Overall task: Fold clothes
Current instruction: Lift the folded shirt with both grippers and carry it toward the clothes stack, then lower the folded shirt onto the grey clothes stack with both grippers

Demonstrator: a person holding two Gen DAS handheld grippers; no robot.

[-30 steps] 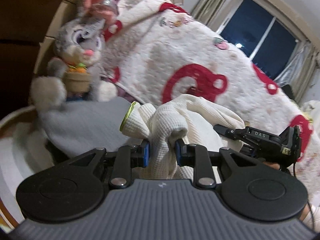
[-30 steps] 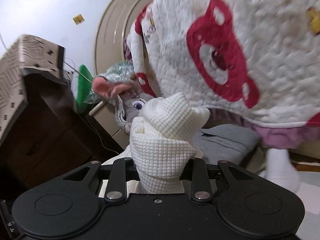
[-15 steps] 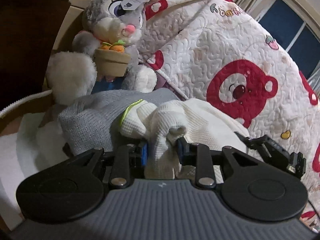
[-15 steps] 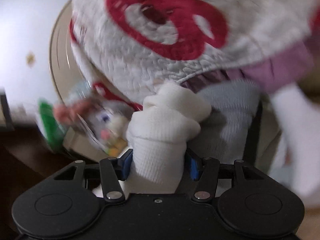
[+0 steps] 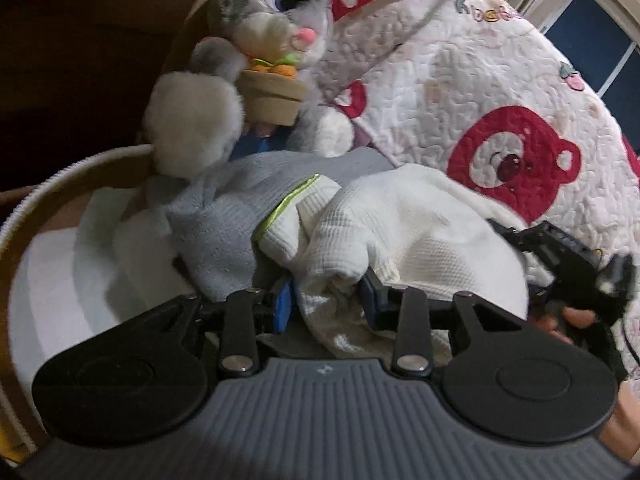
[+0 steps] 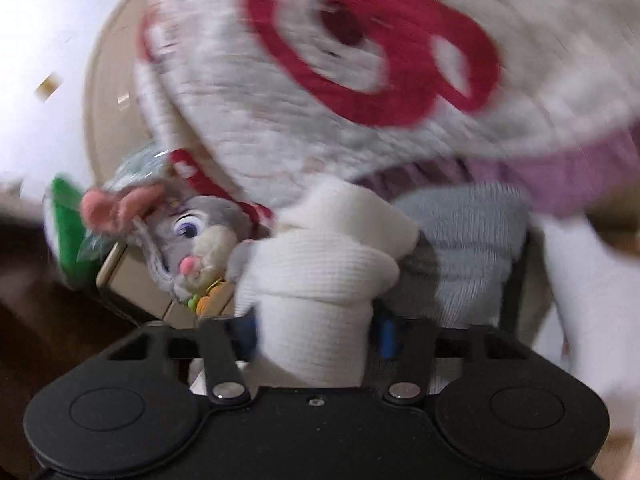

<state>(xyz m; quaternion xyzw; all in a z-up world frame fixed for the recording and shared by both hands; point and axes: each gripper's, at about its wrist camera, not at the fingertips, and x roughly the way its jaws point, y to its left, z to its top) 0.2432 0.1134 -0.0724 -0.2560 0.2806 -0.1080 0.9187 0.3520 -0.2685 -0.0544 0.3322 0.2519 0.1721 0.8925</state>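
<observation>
— Beside the plush rabbit (image 5: 264, 12), what does the left gripper (image 5: 326, 304) have?

— Its jaws are clamped on a bunched fold of the white waffle-knit garment (image 5: 400, 232); the blue pads (image 5: 283, 306) press the cloth from both sides, with only a narrow gap, all of it filled by fabric. The garment's edge with yellow-green trim lies just below the rabbit, touching a grey knit garment (image 5: 224, 216) that sits under the rabbit's paw.

— And the right gripper (image 6: 318, 332)?

— Clamped too, on a thicker roll of the same white garment (image 6: 320, 264). Its jaws stand wider apart than the left one's, the roll packed between them. That view is blurred, so finer detail is lost.

— Where is the right one relative to the rabbit?

— In the left wrist view it shows past the garment, away from the rabbit, with fingers (image 5: 576, 316) of a hand on its handle.

— What else is near the rabbit?

— A quilt with red bear faces (image 5: 480, 92) leans just behind it, and white folded cloth (image 5: 60, 264) lies below it, beside the grey knit.
</observation>
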